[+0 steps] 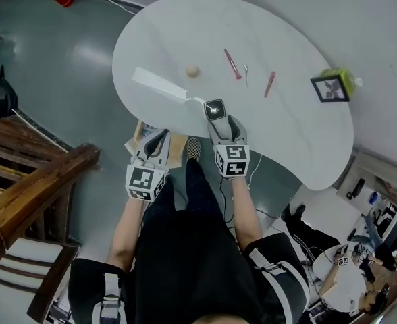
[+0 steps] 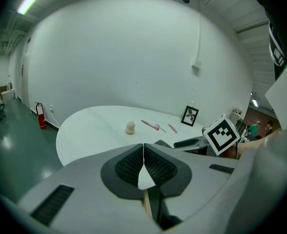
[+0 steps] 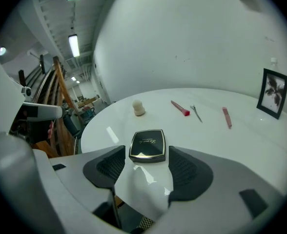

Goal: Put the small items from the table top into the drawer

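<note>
1. The compact (image 3: 147,145), a flat black case with a gilt rim, lies closed on the tabletop (image 1: 300,133), close to its near edge. The other small items all lie farther in than the compact: a beige puff (image 3: 139,107) beyond it to the left; a red brush (image 3: 180,107), a metal clip (image 3: 196,112) and a pink stick (image 3: 226,117) beyond it to the right; a picture frame (image 3: 273,92) well apart at the far right.
2. The right tongs (image 3: 147,156) are released; their pads stand wide either side of the compact's near end and do not press it, so the case rests on the tabletop.
3. The case is low and glossy; pads closing on only its near corners may squeeze it forward, and it could skid toward the puff.
4. A shallow pinch could also let the compact tip out on the lift; the tabletop's edge is just behind it, so a drop may end on the floor.
5. The right tongs point down at the compact; any lower and the jaw tips may scrape the tabletop before they close.
6. The left tongs (image 2: 143,152) are clenched on nothing; they hang below and left of the compact, off the tabletop, beside a wood-lined opening (image 1: 177,147) that is probably the drawer; how far open it is cannot be told, and a narrow gap would snag the case.
7. Both forearms stretch forward from the body; the right reaches over the edge toward the compact; the left sits lower and nearer the person.
</note>
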Demonstrator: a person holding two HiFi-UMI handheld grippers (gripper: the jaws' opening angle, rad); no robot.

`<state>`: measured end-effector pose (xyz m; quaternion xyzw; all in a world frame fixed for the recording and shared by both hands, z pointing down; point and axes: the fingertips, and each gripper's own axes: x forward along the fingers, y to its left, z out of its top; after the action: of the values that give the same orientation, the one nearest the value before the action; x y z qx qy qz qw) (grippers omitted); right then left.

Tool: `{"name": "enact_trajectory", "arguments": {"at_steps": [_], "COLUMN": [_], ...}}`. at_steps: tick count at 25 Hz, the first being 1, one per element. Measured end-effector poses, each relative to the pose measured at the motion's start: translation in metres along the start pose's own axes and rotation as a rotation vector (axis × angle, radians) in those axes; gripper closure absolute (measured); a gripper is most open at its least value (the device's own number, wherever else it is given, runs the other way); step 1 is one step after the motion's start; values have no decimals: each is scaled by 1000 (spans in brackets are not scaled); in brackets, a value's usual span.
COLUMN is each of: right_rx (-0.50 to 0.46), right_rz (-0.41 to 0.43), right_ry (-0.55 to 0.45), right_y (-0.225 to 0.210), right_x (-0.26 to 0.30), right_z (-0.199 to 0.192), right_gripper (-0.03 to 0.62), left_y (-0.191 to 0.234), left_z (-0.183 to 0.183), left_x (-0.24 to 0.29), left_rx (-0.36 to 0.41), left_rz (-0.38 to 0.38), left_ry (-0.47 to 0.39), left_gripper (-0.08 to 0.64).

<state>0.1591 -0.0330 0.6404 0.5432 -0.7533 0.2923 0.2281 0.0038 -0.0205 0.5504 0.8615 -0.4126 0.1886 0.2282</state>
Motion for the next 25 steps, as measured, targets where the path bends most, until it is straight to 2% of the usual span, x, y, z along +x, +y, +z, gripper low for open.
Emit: {"name": "enact_trajectory", "arguments": {"at_steps": [16, 25], "right_rx": [-61, -77], "right_rz": [-22, -34], "right_ry": [82, 90], "right_y": [1, 5], "right_x": [23, 26], "right_z": [-4, -4], "right_gripper": [322, 322], "left_y": [18, 26], "left_z": [0, -2], "left_x": [3, -9], "left_rx": [-31, -50], "left_rz": [35, 55], "left_ry": [6, -3], "left_gripper": [540, 539]}}
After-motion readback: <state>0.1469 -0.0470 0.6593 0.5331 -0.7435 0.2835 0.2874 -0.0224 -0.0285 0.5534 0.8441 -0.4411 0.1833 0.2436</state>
